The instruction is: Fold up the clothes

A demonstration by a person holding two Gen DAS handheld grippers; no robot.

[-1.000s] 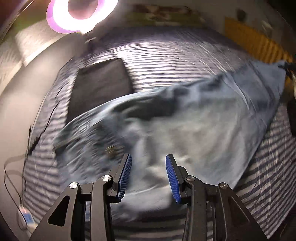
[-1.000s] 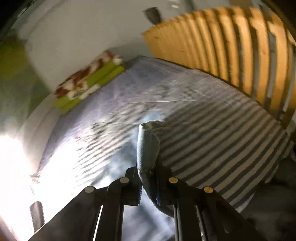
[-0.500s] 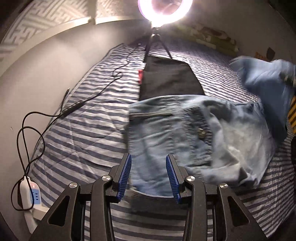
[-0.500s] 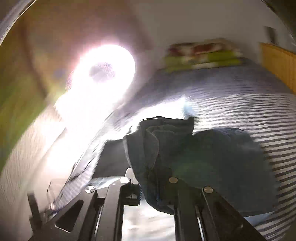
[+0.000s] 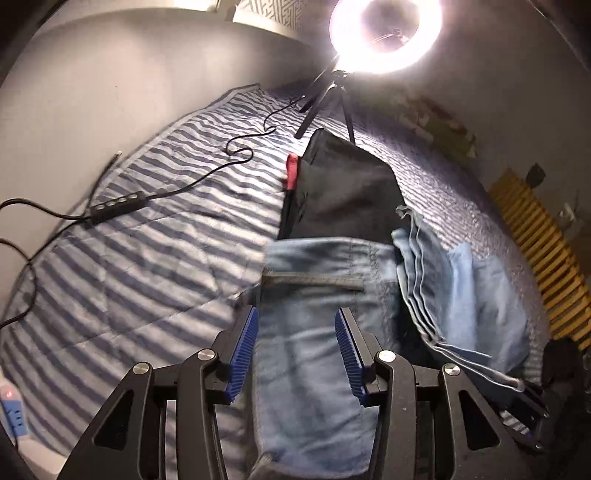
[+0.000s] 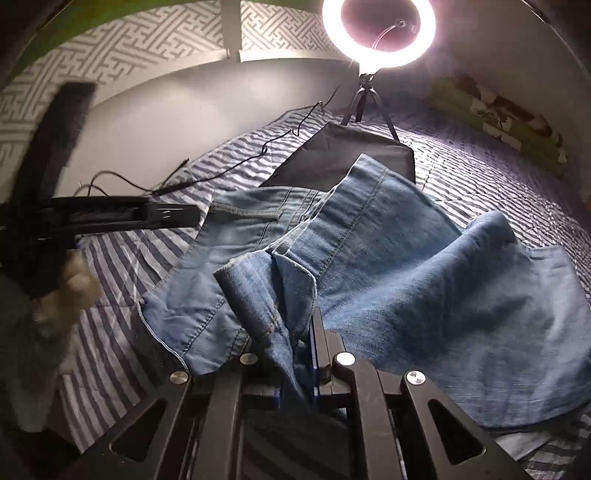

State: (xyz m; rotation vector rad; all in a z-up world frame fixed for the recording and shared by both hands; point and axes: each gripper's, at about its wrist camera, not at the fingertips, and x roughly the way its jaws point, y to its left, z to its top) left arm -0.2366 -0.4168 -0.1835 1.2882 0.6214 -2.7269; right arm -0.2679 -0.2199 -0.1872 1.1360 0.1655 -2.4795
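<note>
Light blue jeans (image 5: 314, 266) lie on the striped bedcover (image 5: 147, 258), with one part doubled over onto the rest (image 6: 424, 277). My right gripper (image 6: 301, 354) is shut on a bunched hem of the jeans, which sticks up between its fingers. My left gripper (image 5: 295, 350) hovers over the jeans' near end. Its jaws are opening, and the denim lies under the gap without the blue pads (image 5: 243, 350) pressing it. In the right wrist view the left gripper (image 6: 110, 218) shows at the left edge, held by a hand (image 6: 74, 288).
A folded black garment (image 5: 343, 192) lies just beyond the jeans, a red item (image 5: 291, 171) beside it. A ring light on a tripod (image 5: 386, 33) stands at the bed's far edge, its cable and remote (image 5: 118, 205) running left. A slatted wooden panel (image 5: 546, 258) is at right.
My right gripper has swung the held denim across from the right and laid it over the rest of the jeans. The left gripper has shifted along the jeans and its jaws stand wider.
</note>
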